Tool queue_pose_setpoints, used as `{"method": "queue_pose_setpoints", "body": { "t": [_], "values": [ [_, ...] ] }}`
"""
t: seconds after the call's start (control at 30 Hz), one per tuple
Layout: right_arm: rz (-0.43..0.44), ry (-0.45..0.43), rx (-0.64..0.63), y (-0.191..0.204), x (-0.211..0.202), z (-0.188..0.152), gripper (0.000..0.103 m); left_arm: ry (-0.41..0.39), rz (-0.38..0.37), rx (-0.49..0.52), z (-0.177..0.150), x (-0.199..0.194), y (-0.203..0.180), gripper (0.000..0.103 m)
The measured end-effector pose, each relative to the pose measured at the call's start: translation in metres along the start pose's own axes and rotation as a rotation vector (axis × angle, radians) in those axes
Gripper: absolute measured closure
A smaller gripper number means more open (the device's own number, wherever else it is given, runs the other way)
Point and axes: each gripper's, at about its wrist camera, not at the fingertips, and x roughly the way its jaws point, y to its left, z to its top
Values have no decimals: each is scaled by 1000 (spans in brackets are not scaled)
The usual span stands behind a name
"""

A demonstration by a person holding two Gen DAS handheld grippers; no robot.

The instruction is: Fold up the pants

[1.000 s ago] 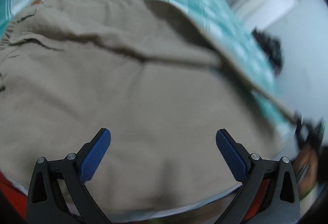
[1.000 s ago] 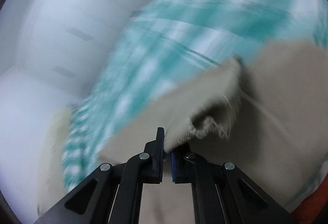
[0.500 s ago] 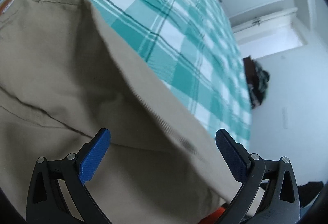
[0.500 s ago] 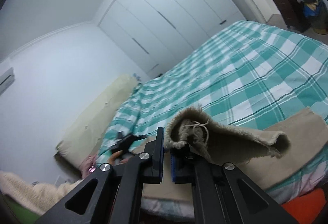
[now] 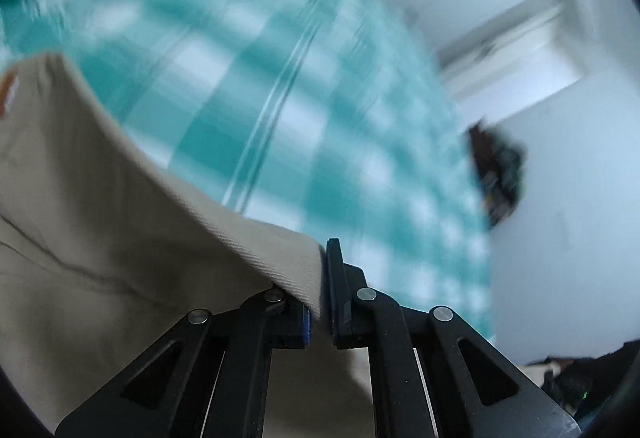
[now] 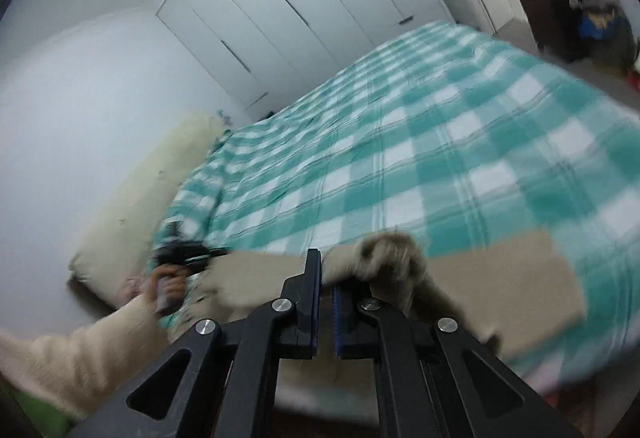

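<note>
Both tongs are clenched on the khaki pants [image 5: 120, 238]: left tongs [image 5: 320, 302] at an edge, right tongs [image 6: 326, 302] at the frayed hem [image 6: 384, 254] above the checked bedspread [image 6: 400, 165]. The thin hem grip could slip mid-swing, dropping the fold crooked.

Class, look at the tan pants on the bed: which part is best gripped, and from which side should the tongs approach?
Grip the pants at their edges, coming in from the near bedside. The left tongs pinch a flat folded edge; the right tongs pinch the frayed hem. Thin layered edges fit between the fingers, flat panels would not.
</note>
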Motion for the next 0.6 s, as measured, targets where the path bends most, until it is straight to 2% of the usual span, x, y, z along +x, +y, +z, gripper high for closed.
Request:
{"method": "queue_pose_setpoints", "body": {
  "t": [0.03,0.07,0.1,0.17,0.2,0.27,0.3,0.4,0.47,0.5,0.53,0.6],
  "values": [
    [13,-45,-47,9,5,22,98,-91,-31,31,-5,-35,-10,98],
    [35,-74,-73,16,6,33,98,-137,-37,55,-12,-54,-13,97],
    [95,-128,-121,31,1,50,98,-182,-23,95,-25,-79,-14,97],
    [152,-188,-204,55,-13,64,98,-196,12,144,-54,-100,-4,96],
    [156,-188,-244,59,-16,65,98,-170,41,157,-73,-101,5,96],
    [119,-132,-258,50,-14,56,98,-44,112,146,-121,-82,36,96],
    [66,-67,-231,32,-5,43,98,52,141,126,-147,-62,56,96],
    [-167,176,-88,-45,42,-8,98,201,196,46,-193,-22,93,96],
    [-292,306,24,-94,66,-45,98,201,203,51,-206,-17,94,96],
    [-336,341,97,-117,73,-62,97,196,215,81,-205,-19,89,96],
    [-337,341,159,-131,73,-77,97,194,216,112,-201,-21,83,96],
    [-333,313,181,-137,70,-81,97,169,199,124,-195,-27,78,96]
  ]
}}
